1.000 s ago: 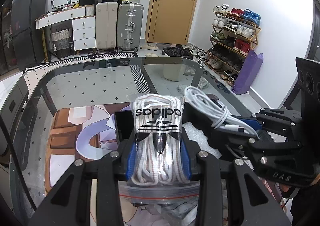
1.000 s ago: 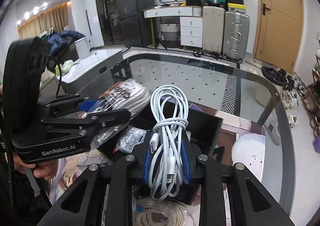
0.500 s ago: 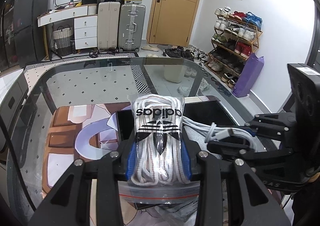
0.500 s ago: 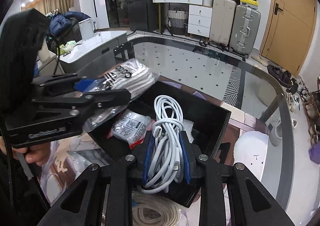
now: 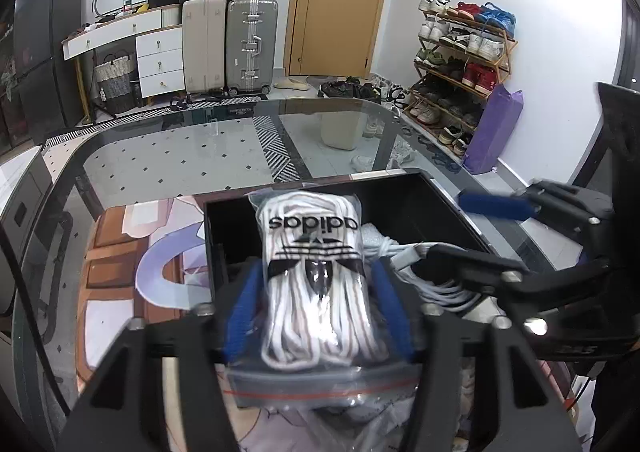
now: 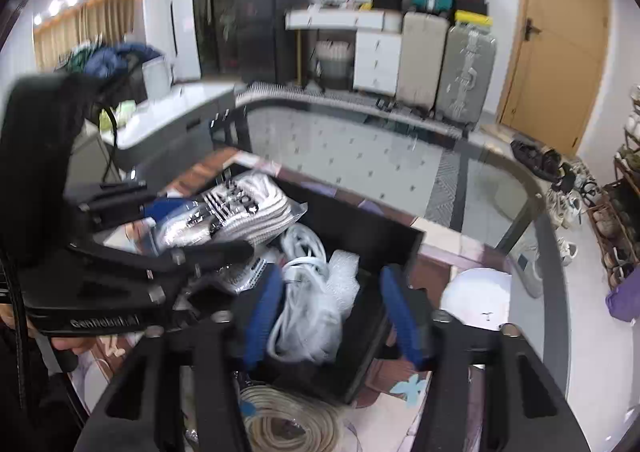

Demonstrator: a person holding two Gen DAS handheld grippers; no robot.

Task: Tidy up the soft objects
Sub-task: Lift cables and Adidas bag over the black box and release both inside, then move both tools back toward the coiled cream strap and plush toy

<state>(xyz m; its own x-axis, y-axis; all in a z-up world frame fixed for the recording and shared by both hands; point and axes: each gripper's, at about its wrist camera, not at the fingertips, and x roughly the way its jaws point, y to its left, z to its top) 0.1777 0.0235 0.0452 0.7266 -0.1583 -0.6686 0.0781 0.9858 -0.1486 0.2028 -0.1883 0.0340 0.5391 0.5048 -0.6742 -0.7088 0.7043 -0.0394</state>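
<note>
My left gripper (image 5: 316, 304) is shut on a clear Adidas bag of white laces (image 5: 316, 268) and holds it over the near edge of a black box (image 5: 404, 204). The bag also shows in the right wrist view (image 6: 236, 212). My right gripper (image 6: 332, 312) is open over the box (image 6: 384, 236). A coiled white cable (image 6: 304, 292) lies loose in the box below it, on bubble wrap (image 6: 344, 272). The cable shows in the left wrist view (image 5: 424, 272) under the right gripper's fingers (image 5: 472, 264).
The box sits on a patterned mat (image 5: 120, 276) on a glass table (image 5: 180, 156). A coil of beige cord (image 6: 288, 424) in a bag lies in front of the box. A white stool (image 6: 476, 296) stands below the glass at right.
My right gripper lowered the white cable into the box and opened, leaving it there. My left gripper still holds the lace bag, now nearer the box.
</note>
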